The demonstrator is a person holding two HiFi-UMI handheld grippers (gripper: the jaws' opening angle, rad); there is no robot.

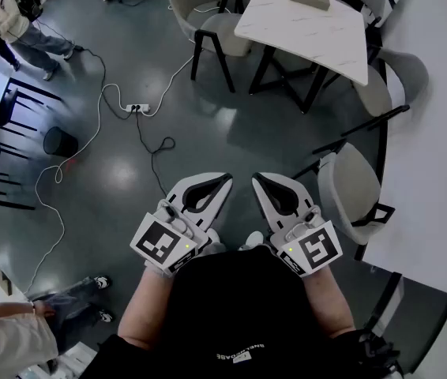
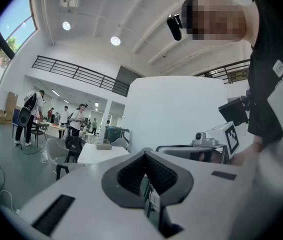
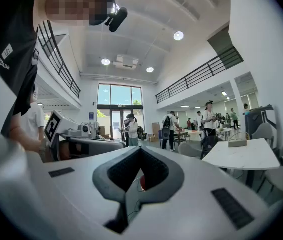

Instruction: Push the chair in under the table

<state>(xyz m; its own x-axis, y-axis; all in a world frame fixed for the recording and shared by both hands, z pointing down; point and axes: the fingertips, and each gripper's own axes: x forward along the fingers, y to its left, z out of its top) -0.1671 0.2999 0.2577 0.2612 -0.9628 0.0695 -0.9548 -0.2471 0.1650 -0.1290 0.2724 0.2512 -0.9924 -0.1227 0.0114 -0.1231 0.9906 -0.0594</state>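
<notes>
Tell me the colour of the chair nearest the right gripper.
The chair is light grey with a black frame; clearest in head view.

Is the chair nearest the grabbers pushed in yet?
Not yet. The whole seat of the chair shows beside the edge of the table, not under it.

This is a large public hall in an office or campus building, set out like a canteen or lounge. White tables [image 1: 310, 38] with grey shell chairs [image 1: 208, 18] stand in groups on a polished grey floor [image 1: 208, 125]. The ceiling is very high, with round recessed lights [image 3: 178, 35], and a balcony with a dark railing [image 3: 201, 70] runs along the upper level. Tall glass doors [image 3: 116, 118] let in daylight at the far end. People [image 3: 209, 116] stand around further tables, and a power strip [image 1: 136, 108] with long cables [image 1: 99, 121] lies on the floor.
</notes>
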